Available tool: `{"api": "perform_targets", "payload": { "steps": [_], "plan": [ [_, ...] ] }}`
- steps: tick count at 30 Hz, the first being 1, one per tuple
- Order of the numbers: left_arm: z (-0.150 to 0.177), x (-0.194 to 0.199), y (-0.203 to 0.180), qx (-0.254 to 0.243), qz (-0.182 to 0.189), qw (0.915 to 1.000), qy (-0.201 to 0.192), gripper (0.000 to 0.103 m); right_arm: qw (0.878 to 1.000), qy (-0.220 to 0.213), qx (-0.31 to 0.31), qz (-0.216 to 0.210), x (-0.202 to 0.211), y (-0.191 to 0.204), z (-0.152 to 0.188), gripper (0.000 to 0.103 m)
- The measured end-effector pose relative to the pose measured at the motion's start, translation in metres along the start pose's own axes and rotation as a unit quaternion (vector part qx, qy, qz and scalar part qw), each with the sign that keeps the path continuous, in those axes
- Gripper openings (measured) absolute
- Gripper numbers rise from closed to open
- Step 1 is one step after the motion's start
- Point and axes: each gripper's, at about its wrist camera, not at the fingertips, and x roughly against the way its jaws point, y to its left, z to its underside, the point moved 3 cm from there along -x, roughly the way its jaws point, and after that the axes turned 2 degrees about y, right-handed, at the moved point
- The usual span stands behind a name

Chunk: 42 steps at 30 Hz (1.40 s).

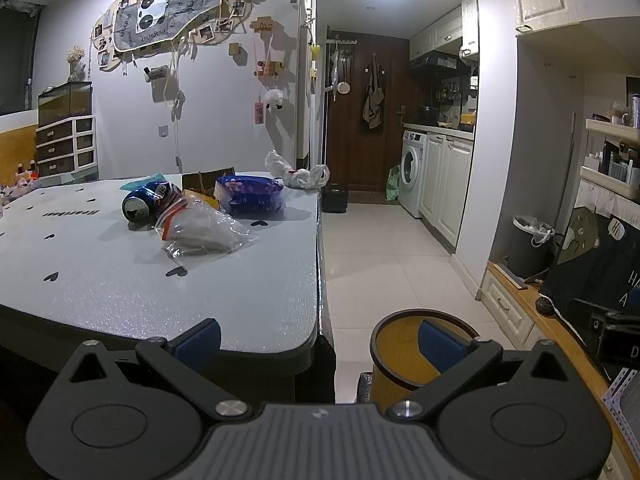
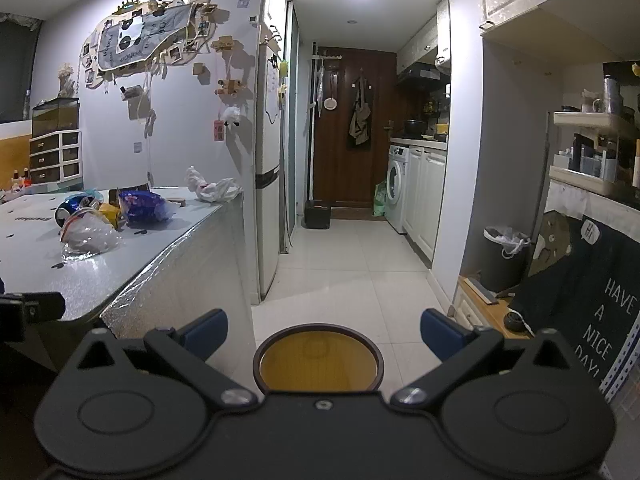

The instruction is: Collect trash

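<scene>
Left wrist view
- left gripper (image 1: 320, 340): fingers spread wide, nothing between the blue pads; it hangs over the table's near corner.
- table (image 1: 248, 304): pale top with small black hearts, filling the left half.
- trash pile: at 10 o'clock from the gripper, well apart from it. A dented blue can (image 1: 146, 202) lies on its side, open end toward the camera. A clear zip bag (image 1: 204, 234) lies against it, with something grey inside. Behind is a blue crinkled wrapper (image 1: 250, 196). A white plastic bag (image 1: 298, 172) sits at the far edge.
- wooden bin (image 1: 394, 354): on the floor at 3 o'clock, beside the table corner; its visible inside looks bare, the right pad hiding part of it.
- grey bin (image 1: 528, 246): at 2 o'clock by the wall, lined with a white bag; contents cannot be told.

Right wrist view
- right gripper (image 2: 324, 334): fingers wide apart, holding nothing, right above the wooden bin (image 2: 318, 358).
- wooden bin, inside: seen from above, the bottom bare.
- trash pile: at 10 o'clock on the table (image 2: 100, 276), far off; a yellow box (image 2: 110, 212) shows more plainly here.
- only here: the table's silvery side (image 2: 192, 276), a fridge (image 2: 268, 200), and the left gripper's edge (image 2: 24, 312) at 9 o'clock.
- grey bin (image 2: 504, 256): at 2 o'clock, lined in white.
</scene>
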Motion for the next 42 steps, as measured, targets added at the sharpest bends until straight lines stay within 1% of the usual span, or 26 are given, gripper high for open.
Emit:
{"api": "perform_targets", "payload": {
  "steps": [16, 18, 20, 27, 30, 42],
  "plan": [
    [0.0, 0.0, 0.0, 0.0, 0.0, 1.0, -0.002, 0.103, 1.0, 0.0, 0.0, 0.002, 0.001, -0.003, -0.002, 0.103],
    [-0.006, 0.009, -0.004, 0.0, 0.0, 1.0, -0.002, 0.103, 1.0, 0.0, 0.001, 0.002, 0.001, -0.003, -0.002, 0.103],
    [-0.005, 0.008, -0.003, 0.0, 0.0, 1.0, -0.002, 0.103, 1.0, -0.001, 0.002, 0.003, 0.005, 0.005, -0.002, 0.103],
    [-0.015, 0.01, -0.015, 0.0, 0.0, 1.0, 0.0, 0.103, 1.0, 0.001, 0.003, 0.004, 0.004, 0.004, -0.001, 0.103],
    [-0.009, 0.007, -0.009, 0.0, 0.001, 1.0, -0.001, 0.103, 1.0, 0.001, 0.003, 0.005, 0.004, 0.004, -0.001, 0.103],
    [-0.005, 0.006, -0.008, -0.002, 0.003, 1.0, -0.001, 0.103, 1.0, 0.002, 0.002, 0.006, 0.003, 0.005, 0.001, 0.103]
  ]
}}
